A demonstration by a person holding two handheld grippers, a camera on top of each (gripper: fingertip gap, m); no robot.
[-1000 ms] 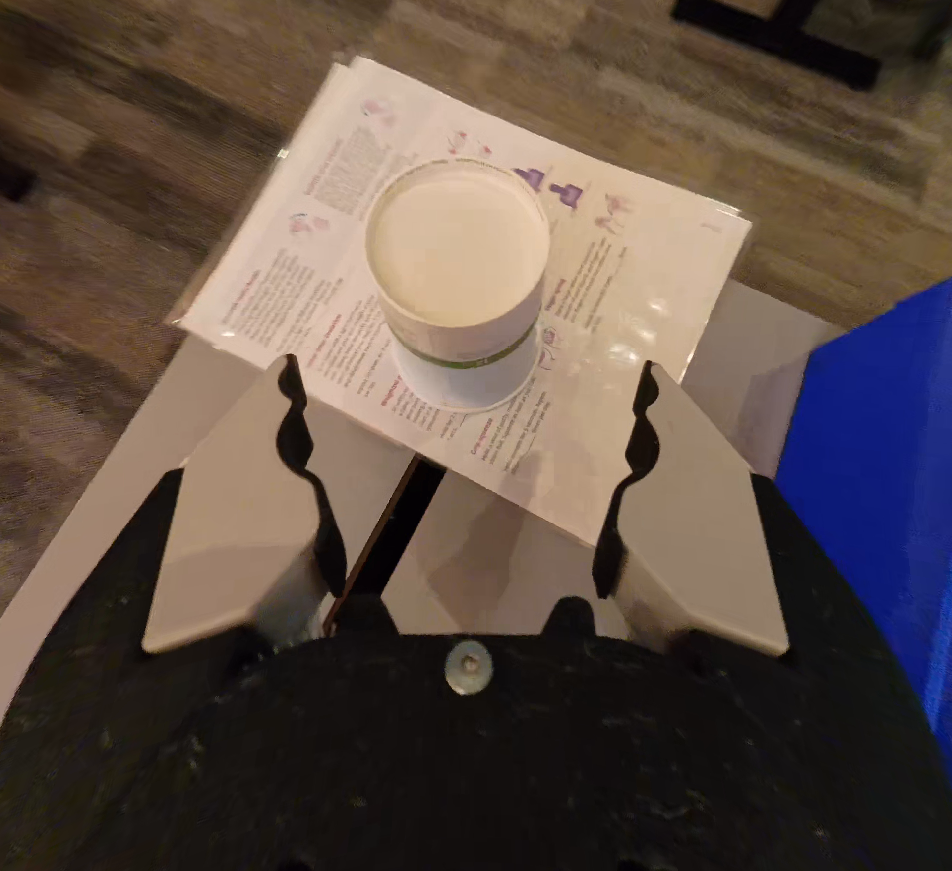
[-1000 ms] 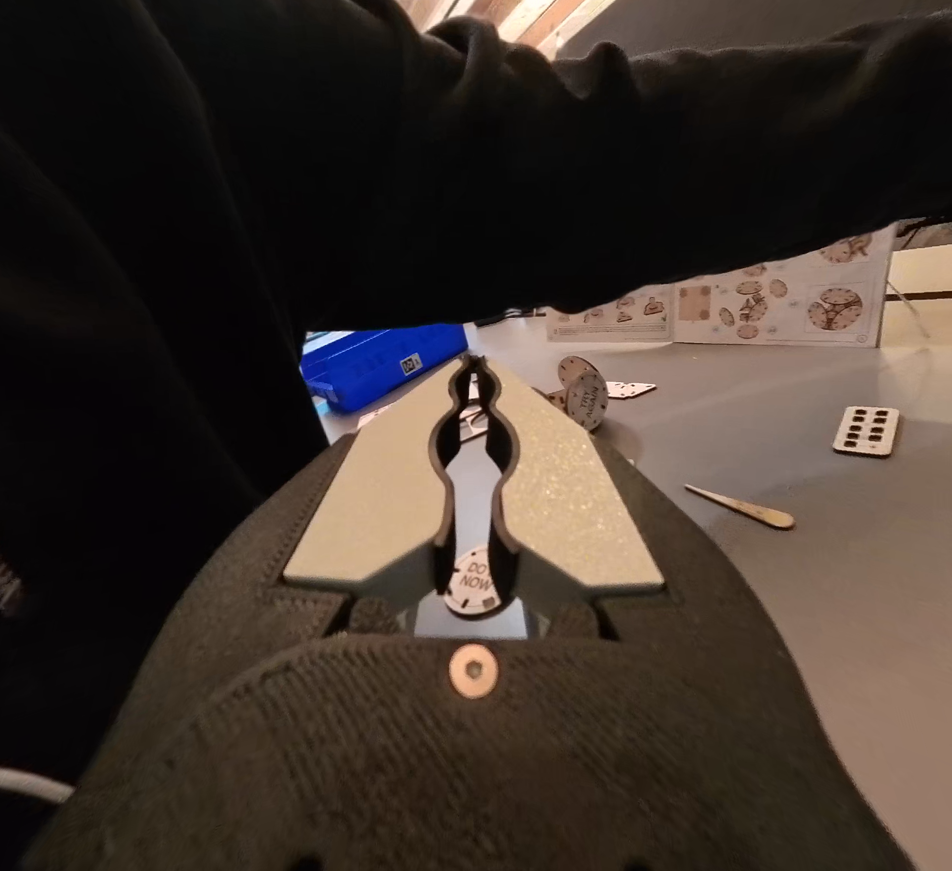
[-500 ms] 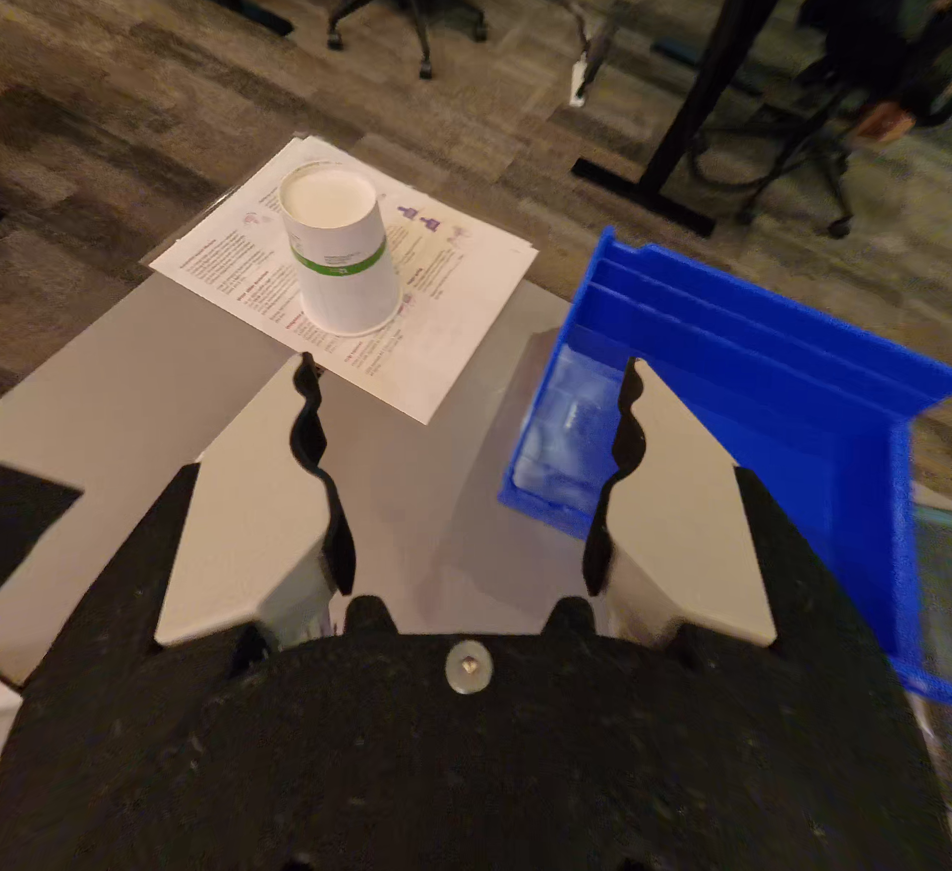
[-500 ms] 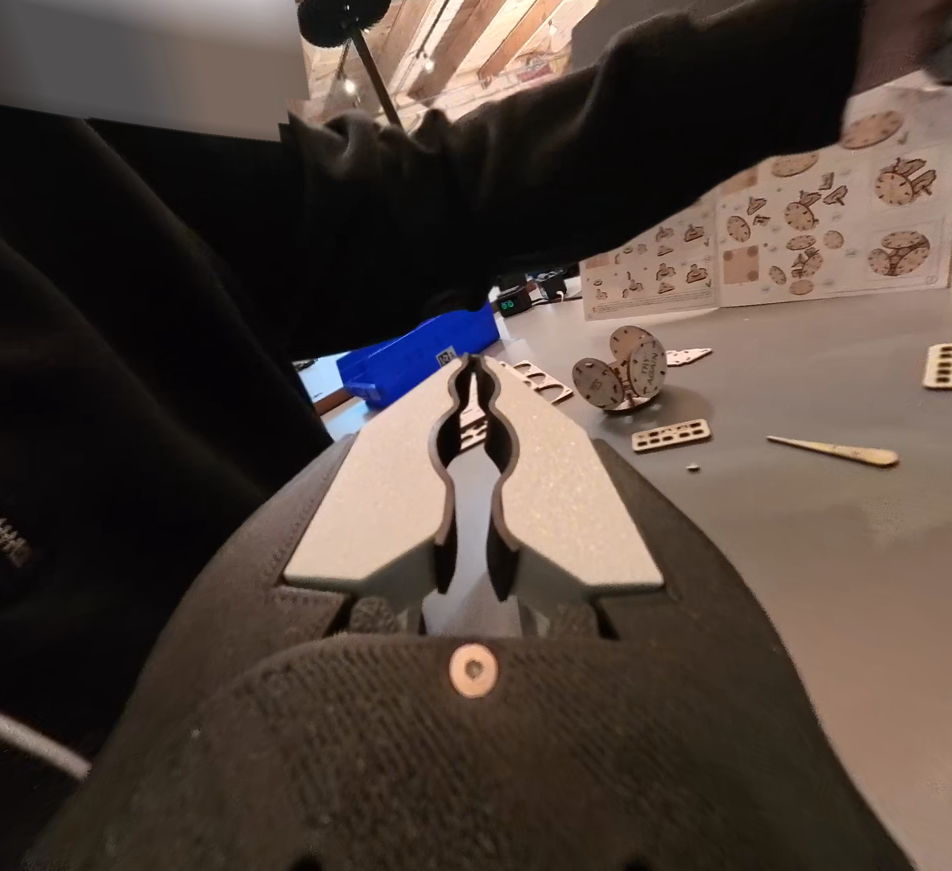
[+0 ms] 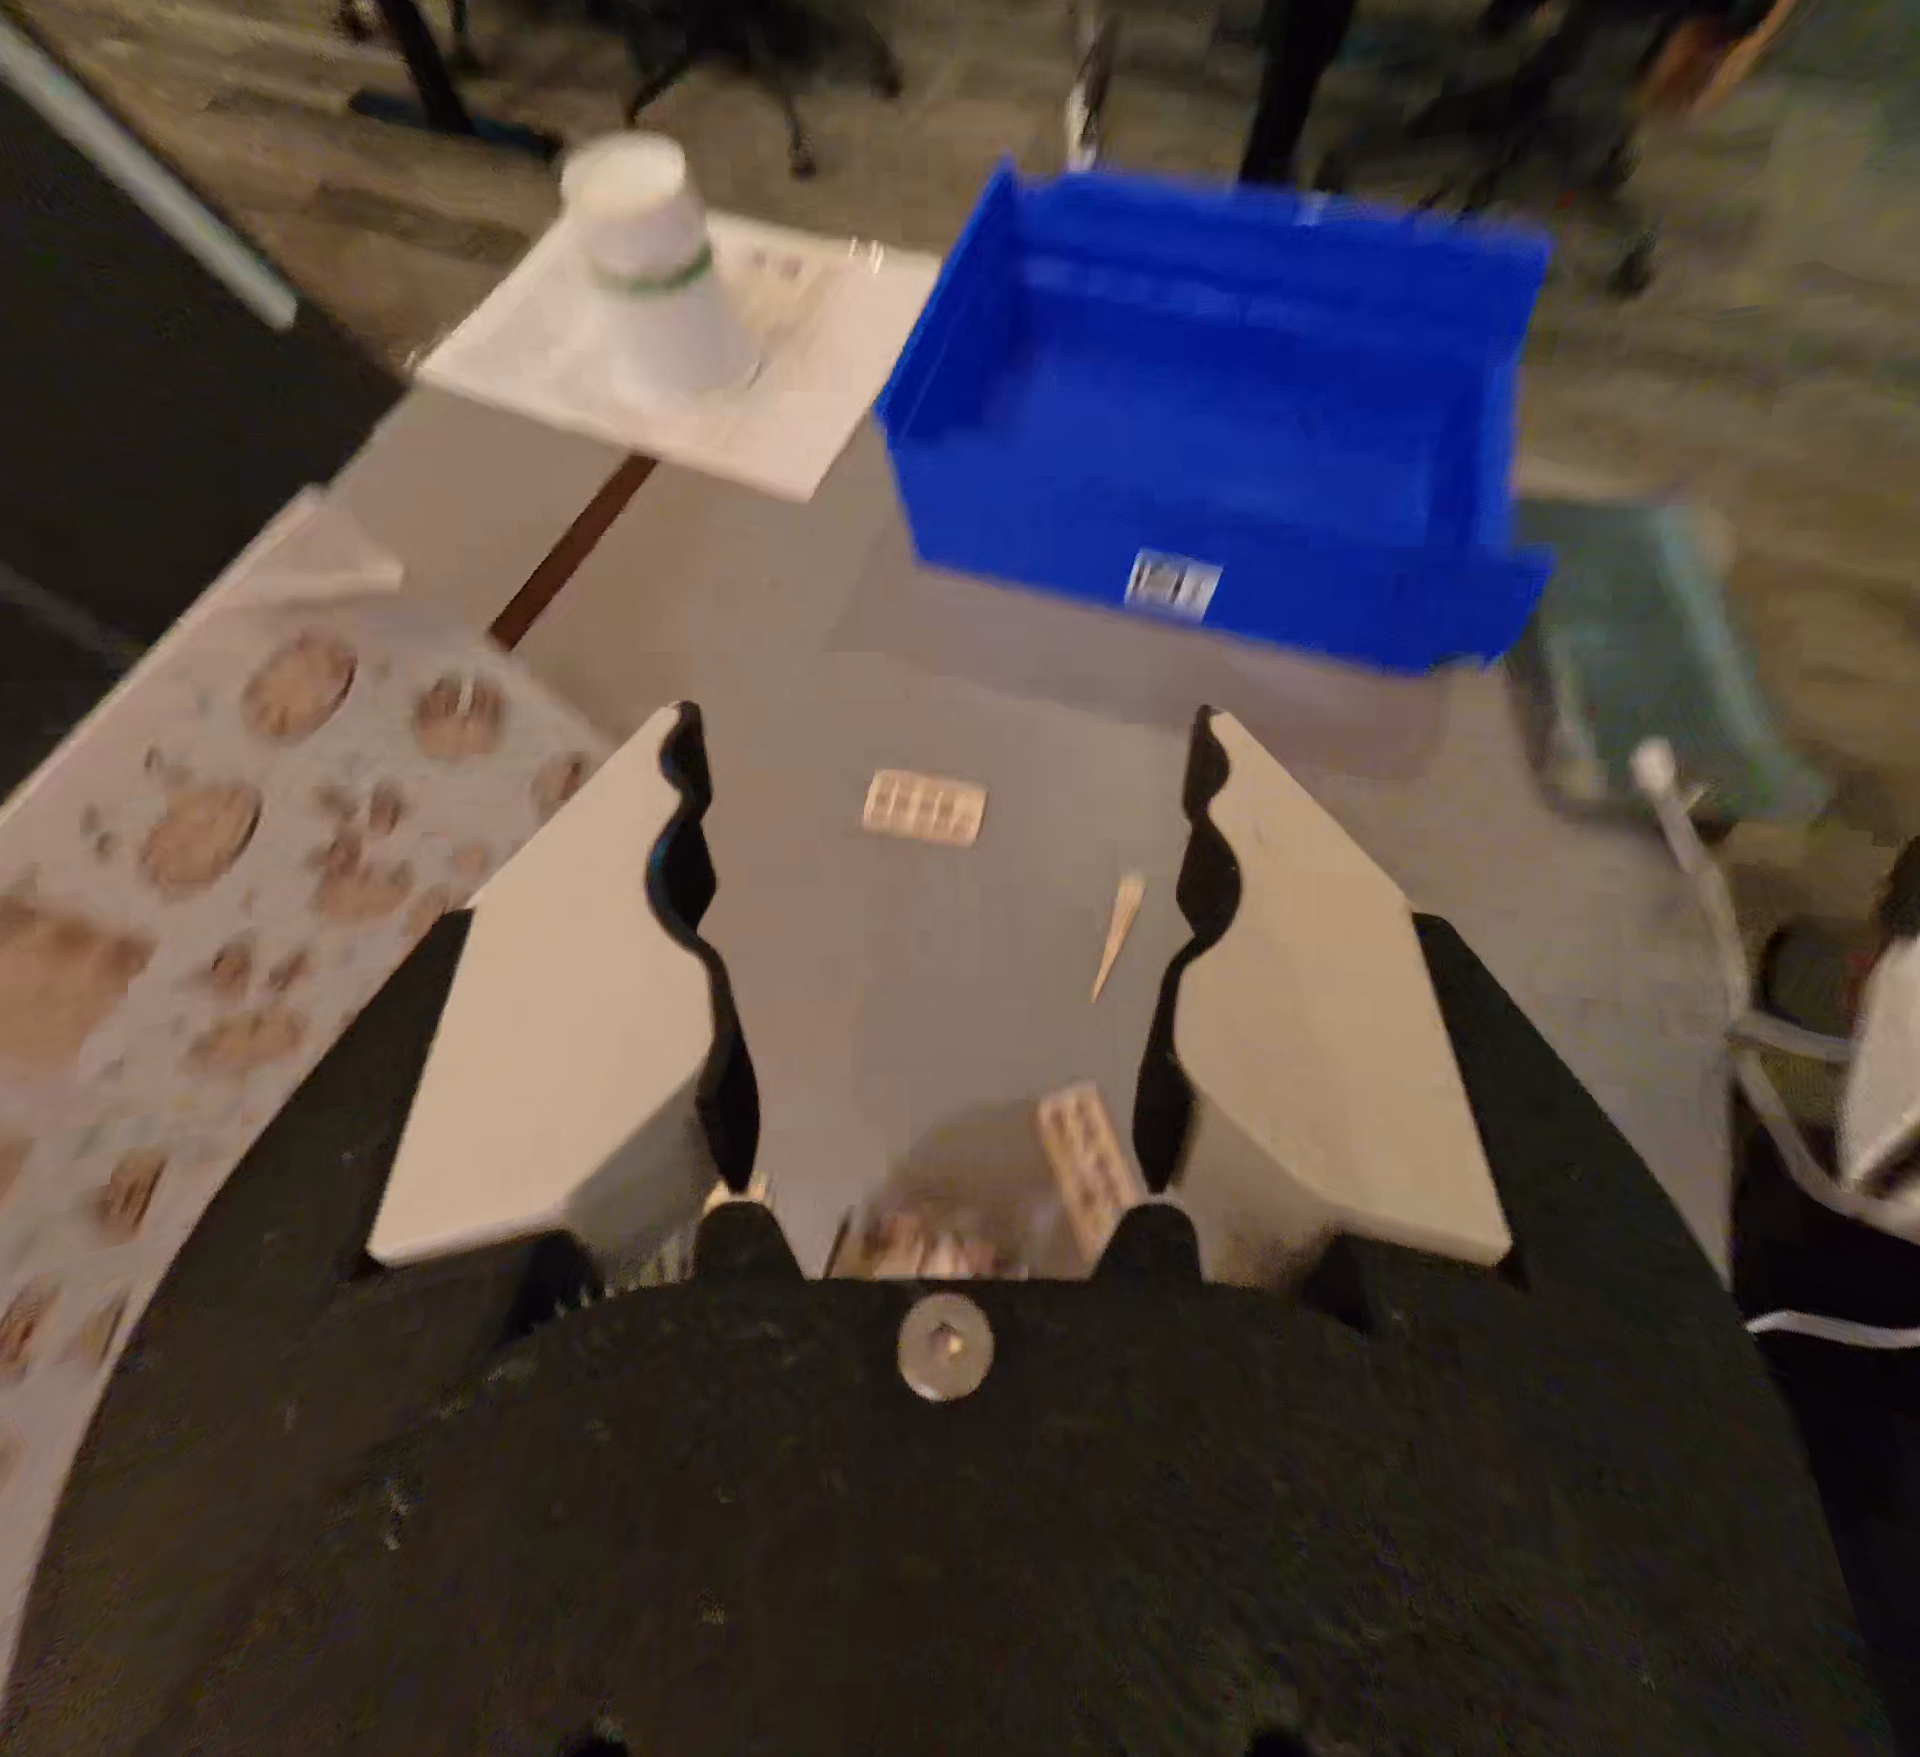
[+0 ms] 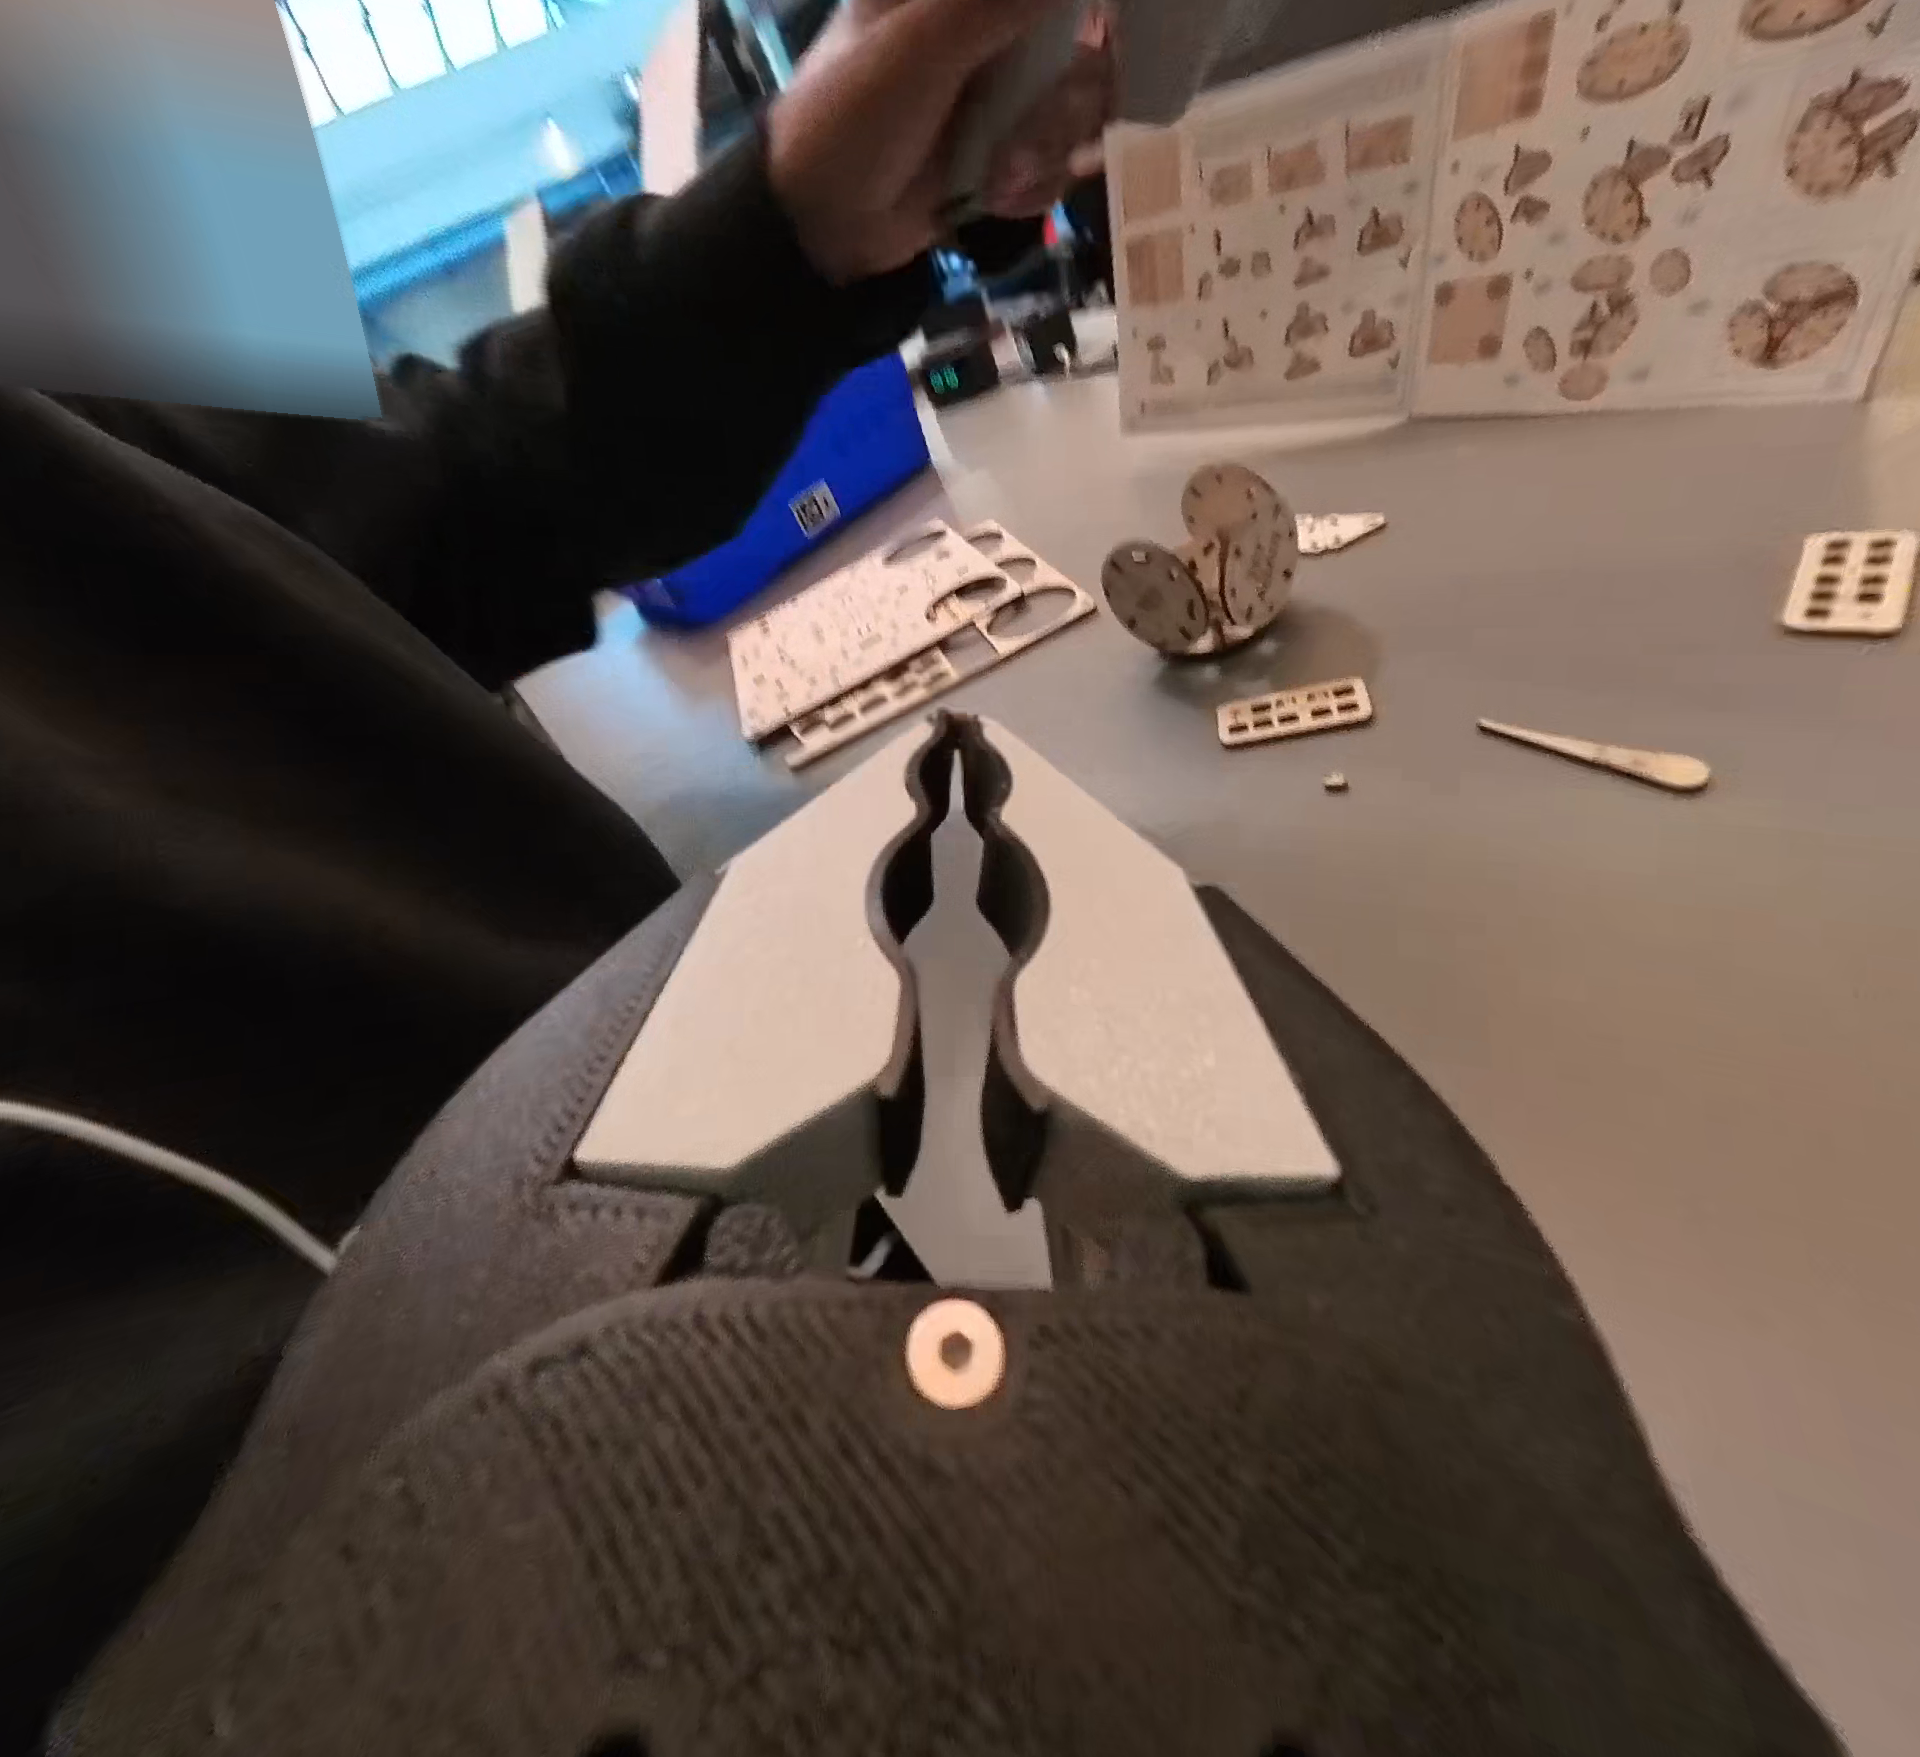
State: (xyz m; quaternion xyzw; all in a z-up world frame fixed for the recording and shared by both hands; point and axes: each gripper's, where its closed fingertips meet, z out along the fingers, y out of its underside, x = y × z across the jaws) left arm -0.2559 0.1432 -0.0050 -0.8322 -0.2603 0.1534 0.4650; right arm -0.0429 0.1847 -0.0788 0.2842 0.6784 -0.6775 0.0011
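Left tool (image 5: 940, 720), jaws spread and bare, above the grey counter (image 5: 790, 627), narrower than a second ago. Then, close over a white paper cup (image 5: 655, 273) upside down on a printed sheet (image 5: 790, 429); now pulled back, cup and sheet small at the counter's far left corner. Blue bin (image 5: 1226, 419) newly in full view at the far edge, just beside the sheet, a small label (image 5: 1174, 583) on its near wall too blurred to read. Between the fingers lower down, a slotted wooden strip (image 5: 923, 807) and a wooden pick (image 5: 1117, 928) flat on the counter. Picture instruction sheet (image 5: 208, 834) along the left edge.

Right tool (image 6: 958, 722), tips pressed together on nothing, as before, low over the counter's near side. Dark sleeve that filled the view earlier now raised, a hand (image 6: 914, 138) gripping the other tool's handle up high. Stacked punched wooden boards (image 6: 894, 627), a small wooden clock model (image 6: 1205, 575) and a standing instruction sheet (image 6: 1507, 190) uncovered beyond. Print on sheets illegible.
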